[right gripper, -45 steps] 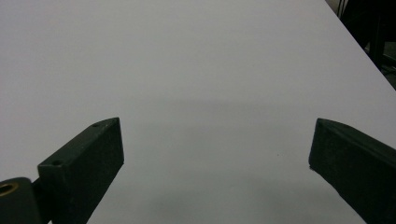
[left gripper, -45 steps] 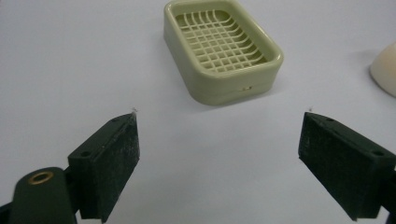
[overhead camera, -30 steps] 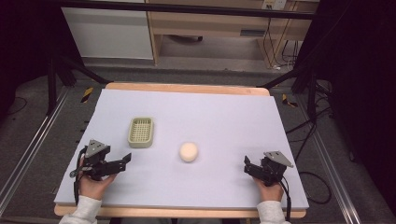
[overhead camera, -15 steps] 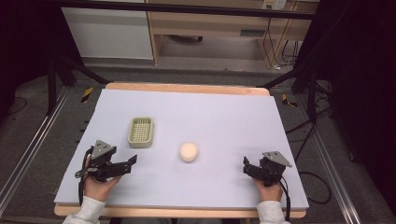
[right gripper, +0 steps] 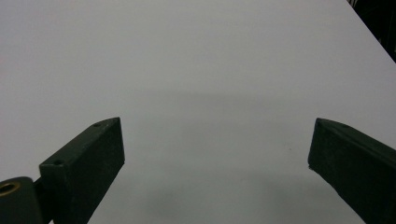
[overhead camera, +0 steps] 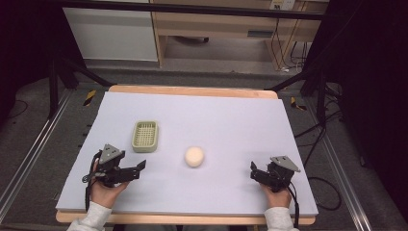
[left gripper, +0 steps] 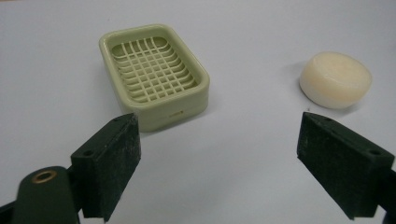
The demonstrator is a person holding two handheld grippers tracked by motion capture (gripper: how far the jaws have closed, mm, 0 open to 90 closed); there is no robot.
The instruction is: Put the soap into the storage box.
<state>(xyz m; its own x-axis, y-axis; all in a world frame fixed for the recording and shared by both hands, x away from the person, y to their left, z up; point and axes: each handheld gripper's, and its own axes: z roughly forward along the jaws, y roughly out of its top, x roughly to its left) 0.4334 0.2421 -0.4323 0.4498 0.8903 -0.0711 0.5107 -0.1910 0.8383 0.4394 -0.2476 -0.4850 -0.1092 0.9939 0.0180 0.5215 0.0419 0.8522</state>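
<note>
A pale green soap dish [overhead camera: 145,135] with a slotted grid floor sits on the lavender-grey tabletop [overhead camera: 226,115], and it serves here as the landmark. A round cream bar of soap [overhead camera: 194,156] lies on the tabletop to the right of the dish and a little nearer the person, clearly apart from it.

The left gripper [overhead camera: 136,169] is held low over the tabletop on the person's side of the dish, near its closer end, with the jaws pointing toward the soap. In the left gripper view its jaws stand spread wide with nothing between them; the soap dish [left gripper: 154,74] appears just beyond the left jaw and the bar of soap [left gripper: 335,80] beyond the right jaw, neither touched.

The right gripper [overhead camera: 255,172] is well to the right of the dish, past the soap and nearer the person's edge of the tabletop. In the right gripper view its jaws are also spread wide and empty, with bare tabletop [right gripper: 201,70] ahead of them. A hand in a light sleeve grips each tool from below.
</note>
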